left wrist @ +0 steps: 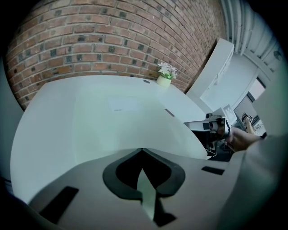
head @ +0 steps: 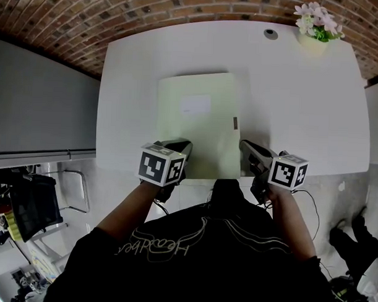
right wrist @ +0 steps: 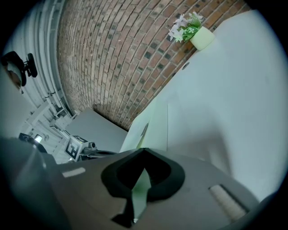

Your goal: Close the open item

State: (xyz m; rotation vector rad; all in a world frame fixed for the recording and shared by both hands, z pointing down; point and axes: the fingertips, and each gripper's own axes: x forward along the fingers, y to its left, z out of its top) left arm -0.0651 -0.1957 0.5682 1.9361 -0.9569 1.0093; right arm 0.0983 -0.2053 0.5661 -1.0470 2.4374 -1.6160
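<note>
A pale green folder [head: 199,123] lies flat and closed on the white table [head: 302,102], with a white label [head: 195,104] on its cover and a small dark tab [head: 235,123] at its right edge. My left gripper [head: 187,145] hovers over the folder's near left corner, jaws shut with nothing between them. My right gripper [head: 243,145] sits just off the near right corner, also shut and holding nothing. In the left gripper view the shut tips [left wrist: 143,150] point across the folder [left wrist: 121,121]. In the right gripper view the tips [right wrist: 143,149] point along the folder's edge [right wrist: 153,123].
A small pot of pink flowers [head: 316,28] stands at the table's far right, beside a round cable hole [head: 270,34]. A brick wall [head: 150,10] runs behind. A grey cabinet [head: 42,105] is to the left. The table's front edge lies under my grippers.
</note>
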